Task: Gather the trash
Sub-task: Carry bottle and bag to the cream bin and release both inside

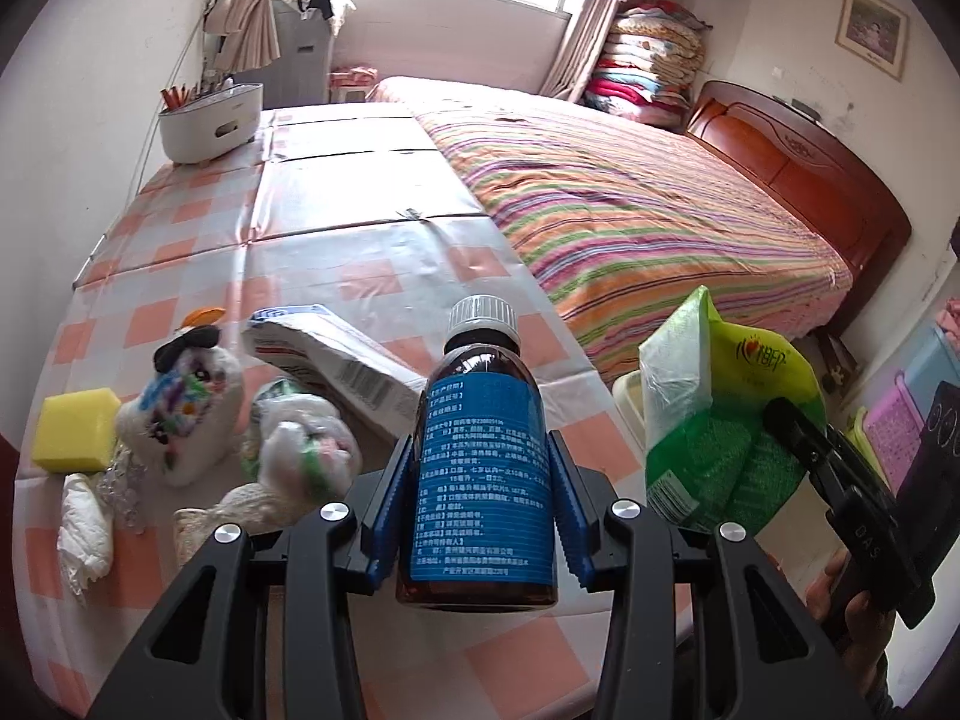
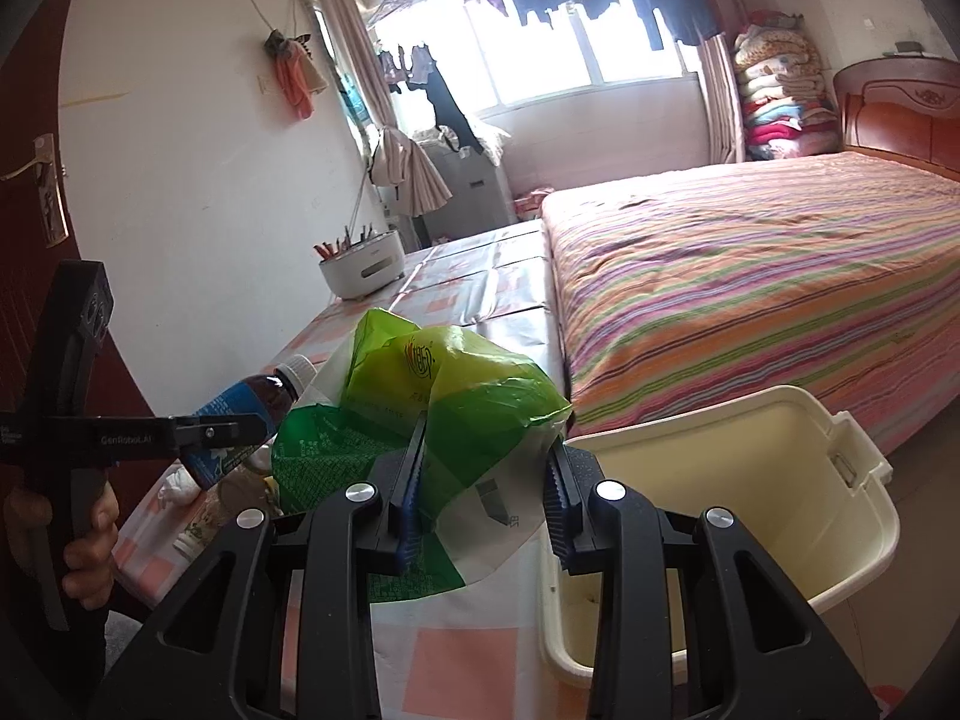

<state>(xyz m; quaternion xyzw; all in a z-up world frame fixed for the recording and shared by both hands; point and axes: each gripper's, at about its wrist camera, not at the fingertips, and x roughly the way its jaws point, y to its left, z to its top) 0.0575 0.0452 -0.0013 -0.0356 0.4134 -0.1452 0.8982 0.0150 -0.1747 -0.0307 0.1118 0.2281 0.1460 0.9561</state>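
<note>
- The left gripper [image 1: 480, 504] tilts down and squeezes a brown bottle [image 1: 480, 468].
- The right gripper [image 2: 486, 498] pinches a green bag [image 2: 456, 396] (crinkly).
- Only the right view shows the cream bin [image 2: 828, 516] whole.

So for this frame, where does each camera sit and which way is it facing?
Left wrist: on the left hand-held gripper, facing down the checkered table toward the window; it grips a brown bottle.
Right wrist: on the right hand-held gripper, facing the bed and cream bin; it grips a green bag, and a hand shows.
Shared: each view shows the other's gripper and load.
</note>
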